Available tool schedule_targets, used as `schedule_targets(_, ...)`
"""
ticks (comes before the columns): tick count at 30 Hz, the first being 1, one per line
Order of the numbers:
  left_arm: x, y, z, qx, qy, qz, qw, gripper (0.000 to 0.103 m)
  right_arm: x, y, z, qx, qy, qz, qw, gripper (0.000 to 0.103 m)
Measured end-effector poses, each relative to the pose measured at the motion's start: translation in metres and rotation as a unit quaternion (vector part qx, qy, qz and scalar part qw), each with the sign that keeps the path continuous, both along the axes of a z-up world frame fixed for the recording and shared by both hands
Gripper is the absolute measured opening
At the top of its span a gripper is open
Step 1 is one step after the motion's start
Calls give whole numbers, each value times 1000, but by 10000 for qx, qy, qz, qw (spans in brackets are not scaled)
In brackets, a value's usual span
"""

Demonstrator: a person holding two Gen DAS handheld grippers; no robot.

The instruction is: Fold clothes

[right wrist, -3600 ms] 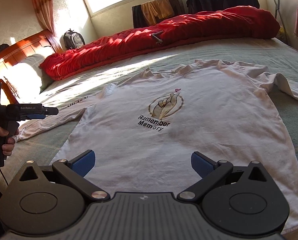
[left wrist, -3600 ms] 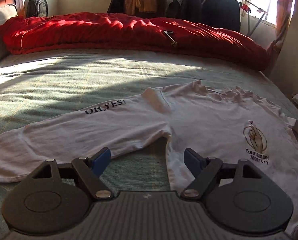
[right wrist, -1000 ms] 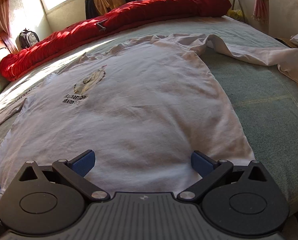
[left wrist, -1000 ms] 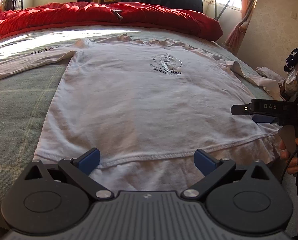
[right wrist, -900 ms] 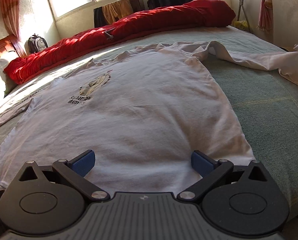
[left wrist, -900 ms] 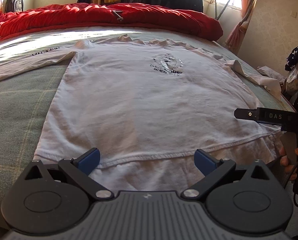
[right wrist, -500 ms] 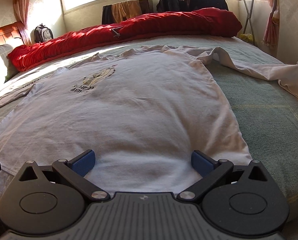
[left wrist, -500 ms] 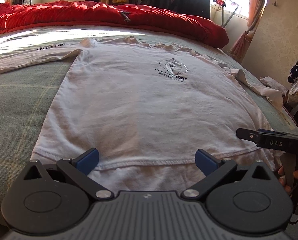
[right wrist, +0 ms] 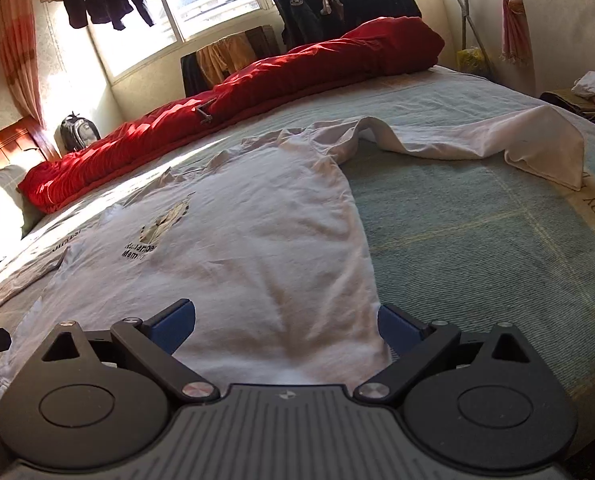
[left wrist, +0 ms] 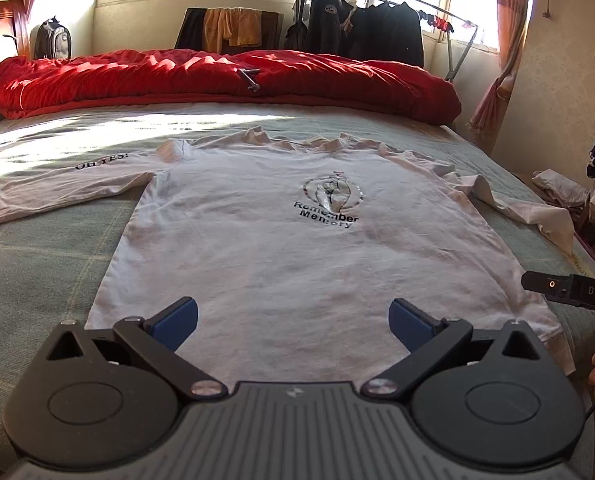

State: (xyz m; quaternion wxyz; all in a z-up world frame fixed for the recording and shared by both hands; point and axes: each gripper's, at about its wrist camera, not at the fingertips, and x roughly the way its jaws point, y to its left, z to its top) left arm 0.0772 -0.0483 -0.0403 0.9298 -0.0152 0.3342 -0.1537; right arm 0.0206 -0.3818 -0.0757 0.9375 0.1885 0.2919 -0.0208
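Shirt: the white long-sleeved shirt [left wrist: 297, 248] lies face up and spread flat on the bed [left wrist: 37, 264], hem toward the near edge and collar toward the red quilt [left wrist: 217, 76] along the far edge; laid out like this, a fold can start from the hem.
Sleeves: one runs toward the bed's left edge, the other [right wrist: 497, 140] lies crumpled toward the right edge; neither is folded in yet.
Left gripper [left wrist: 293, 320]: fingers spread wide and empty, above the hem near the middle of the near edge.
Right gripper [right wrist: 285, 320]: fingers open, nothing held, over the hem's right corner, probably lined up to take it.
Since 3.6 s ago: both grippers have dropped back from the chest and sleeve area to the hem.
Since 0.5 s ago: the right view has tilted and shifted toward the shirt's right side seam; the shirt has not moved.
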Motion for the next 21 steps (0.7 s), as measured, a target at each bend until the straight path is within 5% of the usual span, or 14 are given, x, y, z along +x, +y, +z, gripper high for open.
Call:
schedule_targets(12, 22, -71, -16, 348, 219, -655, 9970, 101, 20, -159, 12, -887, 408, -1211, 9878, 78)
schedule_targets(16, 30, -79, -24, 414, 367, -609, 9966, 101, 39, -196, -9, -749, 623, -1406, 9853, 65)
schedule_targets(21, 42, -88, -31, 490, 481, -574, 9960, 101, 58, -222, -22, -480, 610, -1597, 9841, 61)
